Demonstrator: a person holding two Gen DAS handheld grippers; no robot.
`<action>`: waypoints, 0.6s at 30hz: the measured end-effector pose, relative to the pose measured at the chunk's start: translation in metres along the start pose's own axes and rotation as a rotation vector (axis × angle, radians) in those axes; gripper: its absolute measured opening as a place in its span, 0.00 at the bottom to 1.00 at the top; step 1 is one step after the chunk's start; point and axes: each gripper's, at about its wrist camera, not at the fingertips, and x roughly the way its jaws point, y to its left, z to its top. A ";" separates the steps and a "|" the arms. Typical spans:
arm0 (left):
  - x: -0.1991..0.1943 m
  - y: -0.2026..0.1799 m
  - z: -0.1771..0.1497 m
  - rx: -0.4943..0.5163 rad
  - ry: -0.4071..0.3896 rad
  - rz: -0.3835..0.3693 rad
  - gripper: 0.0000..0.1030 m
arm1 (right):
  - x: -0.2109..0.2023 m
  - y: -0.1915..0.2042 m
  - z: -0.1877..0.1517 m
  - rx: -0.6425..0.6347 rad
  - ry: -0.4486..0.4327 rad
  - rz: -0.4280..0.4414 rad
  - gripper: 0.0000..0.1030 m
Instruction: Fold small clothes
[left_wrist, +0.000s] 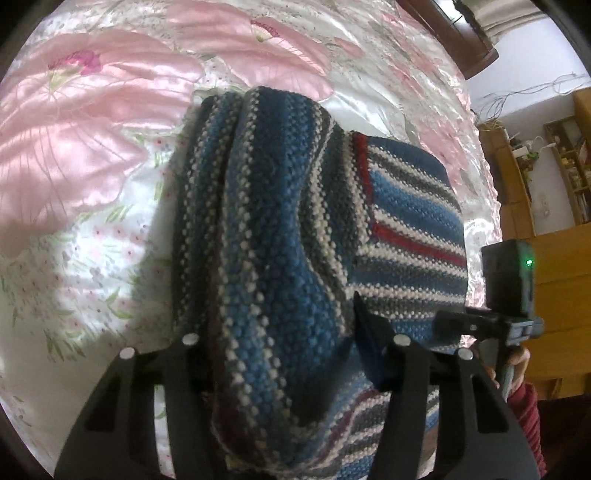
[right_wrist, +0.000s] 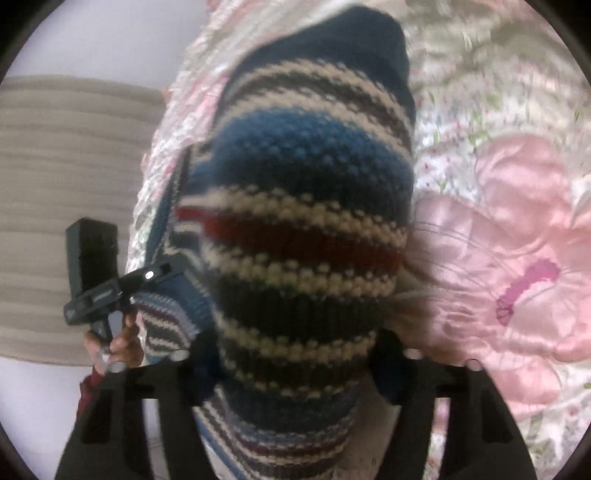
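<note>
Pink satin, with big embroidered flowers, covers the bed (left_wrist: 92, 155) under my work, and it is the largest thing in both views. I use the bed as the folding surface because it is wide and soft, though I judge that the smooth satin may let the cloth slide.

On it lies the striped knitted sweater (left_wrist: 406, 206), in blue, white, grey and a few red lines. One part rests flat on the bed, and another part is lifted and hangs toward each camera in a thick bundle. I hold it up by two edges, I think, so that this part can be carried over the flat part as one fold.

My left gripper (left_wrist: 291, 369) is clenched on the sweater; the knit fills the space between its fingers. My right gripper (right_wrist: 295, 369) grasps the sweater in the same way, seen in the right wrist view. Each view also shows the other gripper at the edge, held by a hand (right_wrist: 114, 343) with a red sleeve.

A small green light (left_wrist: 529, 263) glows on the right gripper's body. I can read no brand, label or writing; one small mark there is too blurred.
</note>
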 end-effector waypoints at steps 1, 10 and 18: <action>0.000 0.001 -0.001 -0.004 0.004 -0.011 0.48 | -0.005 0.003 -0.002 -0.011 -0.006 -0.002 0.56; -0.010 -0.037 -0.021 0.034 -0.016 -0.141 0.31 | -0.101 0.023 -0.038 -0.126 -0.088 -0.012 0.52; 0.010 -0.157 -0.062 0.154 0.020 -0.267 0.29 | -0.204 -0.061 -0.108 -0.001 -0.142 -0.105 0.53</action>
